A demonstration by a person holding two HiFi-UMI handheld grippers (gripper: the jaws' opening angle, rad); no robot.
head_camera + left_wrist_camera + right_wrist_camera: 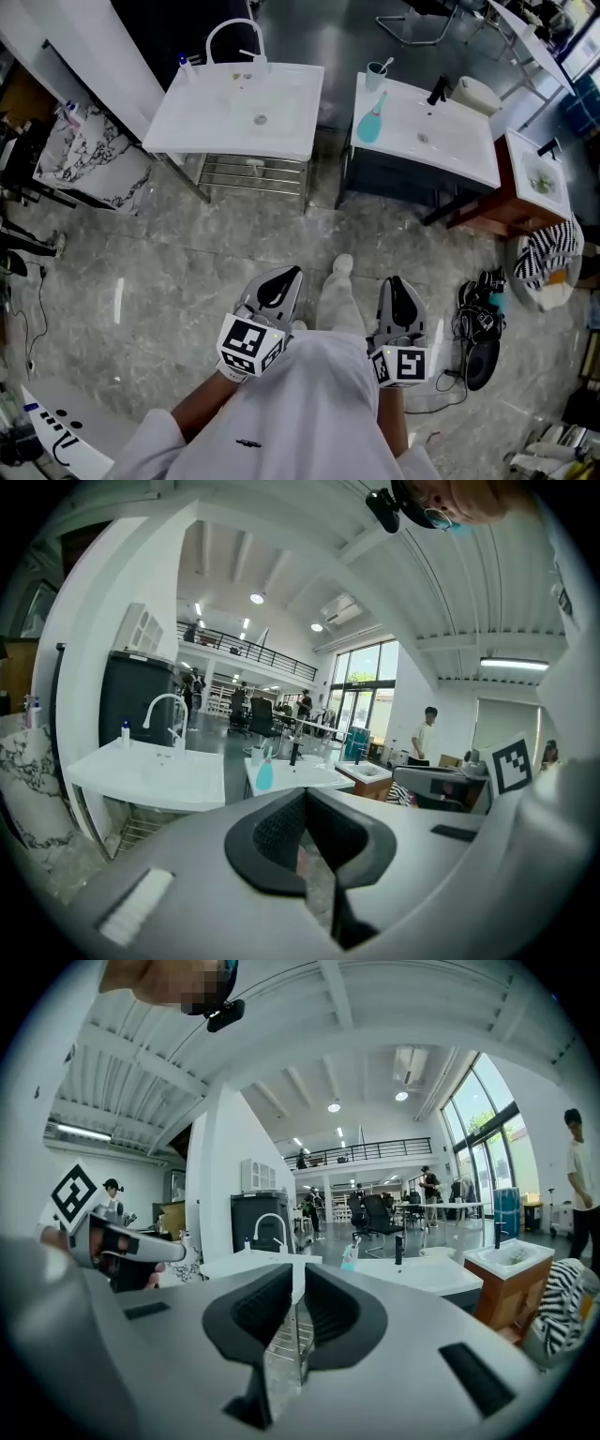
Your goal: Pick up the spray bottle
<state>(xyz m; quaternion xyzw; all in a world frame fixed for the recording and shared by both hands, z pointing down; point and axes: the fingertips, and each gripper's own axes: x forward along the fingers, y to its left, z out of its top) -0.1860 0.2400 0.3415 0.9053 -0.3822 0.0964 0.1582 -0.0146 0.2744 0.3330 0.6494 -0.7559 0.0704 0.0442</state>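
Hands hold both claws low, pointing forward: left gripper point(291, 274) shut and empty, right gripper point(394, 280) closed to a slit. Only the gripper views show the spray bottle point(264, 775) standing upright.

Spray bottle point(371, 120): teal. Its sink desk point(464, 150): white top, dark base. Second sink point(216, 117): white, with a white tap. Floor point(169, 272): grey marble, pale veins. Left gripper point(278, 284) and right gripper point(397, 292): grey shells, black pads, cubes with black squares on white. Cabinet point(487, 214): reddish-brown wood. Cloth point(547, 251): black-and-white stripes. Slab point(84, 155) at far left: white with black veining. Person's clothes point(319, 412): white.
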